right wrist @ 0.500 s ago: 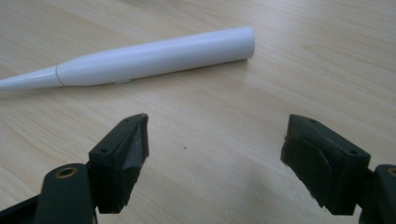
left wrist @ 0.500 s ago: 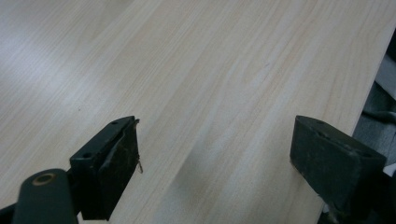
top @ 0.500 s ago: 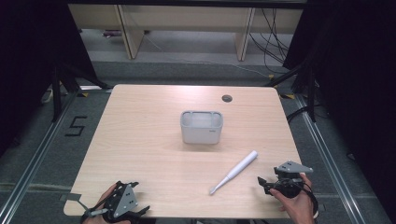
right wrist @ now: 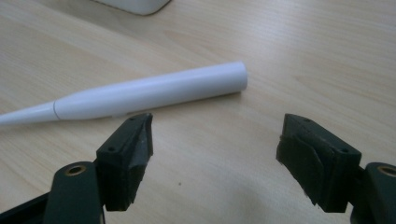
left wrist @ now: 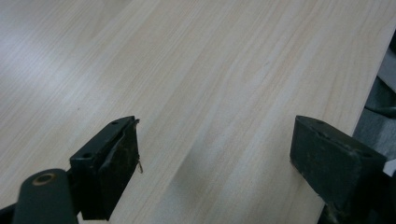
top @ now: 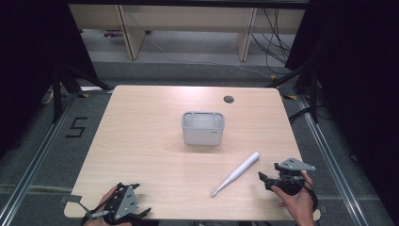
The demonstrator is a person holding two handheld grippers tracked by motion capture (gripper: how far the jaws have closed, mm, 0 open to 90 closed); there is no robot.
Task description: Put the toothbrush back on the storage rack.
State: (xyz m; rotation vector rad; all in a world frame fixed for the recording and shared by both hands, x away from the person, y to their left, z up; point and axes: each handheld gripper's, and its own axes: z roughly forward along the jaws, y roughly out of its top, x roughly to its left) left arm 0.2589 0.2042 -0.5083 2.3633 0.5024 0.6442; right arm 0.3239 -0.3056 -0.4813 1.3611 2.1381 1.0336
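A white electric toothbrush [top: 235,173] lies flat on the wooden table [top: 141,136], its head toward the near edge. In the right gripper view the toothbrush [right wrist: 149,95] lies just beyond the jaws, its thick end nearest them. My right gripper [top: 265,178] is open and empty, close to the right of the handle. A grey rectangular holder [top: 203,128] stands upright at mid-table. At the near left corner my left gripper [top: 141,213] is open over bare wood; in the left gripper view the gripper [left wrist: 215,149] holds nothing.
A round cable hole [top: 228,99] sits near the table's far edge. The table's right edge [left wrist: 373,74] runs just beside the left gripper's jaw. Shelving and cables stand on the floor beyond the table.
My right gripper has edged slightly left toward the toothbrush's handle. The left gripper and the objects have stayed put.
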